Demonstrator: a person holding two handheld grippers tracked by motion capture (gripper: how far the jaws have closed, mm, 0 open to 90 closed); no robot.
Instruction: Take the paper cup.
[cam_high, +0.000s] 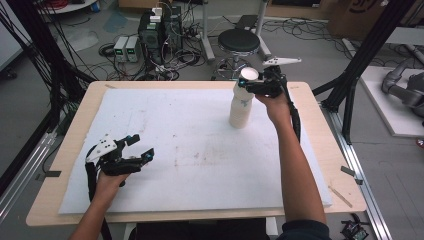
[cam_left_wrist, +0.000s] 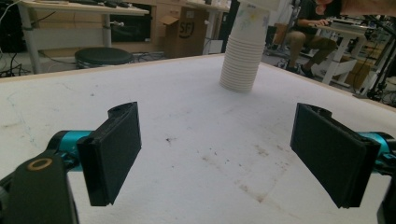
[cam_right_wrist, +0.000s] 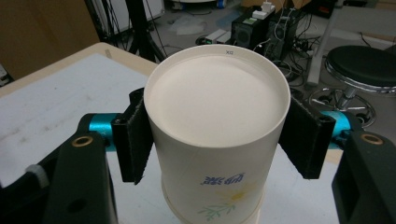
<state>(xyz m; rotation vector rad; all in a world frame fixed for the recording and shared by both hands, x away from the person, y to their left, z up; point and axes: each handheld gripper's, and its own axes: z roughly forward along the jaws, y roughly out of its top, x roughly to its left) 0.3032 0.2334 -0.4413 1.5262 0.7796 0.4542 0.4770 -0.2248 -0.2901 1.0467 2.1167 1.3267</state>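
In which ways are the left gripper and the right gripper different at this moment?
The left gripper is open with nothing between its pads, while the right gripper is shut on the top cup of the cup stack. The left gripper is low at the near left of the table; the right is high at the far side. Both have black pads.

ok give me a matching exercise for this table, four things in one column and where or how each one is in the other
Things:
1. top paper cup
2. stack of cups
3. left claw
4. round stool

States or places:
A. on the floor beyond the table's far edge
B. open over bare white mat, holding nothing
C. gripped on both sides by the right claw
D. upside down on the mat, far right part of the table

Pairs: 1-C, 2-D, 3-B, 4-A
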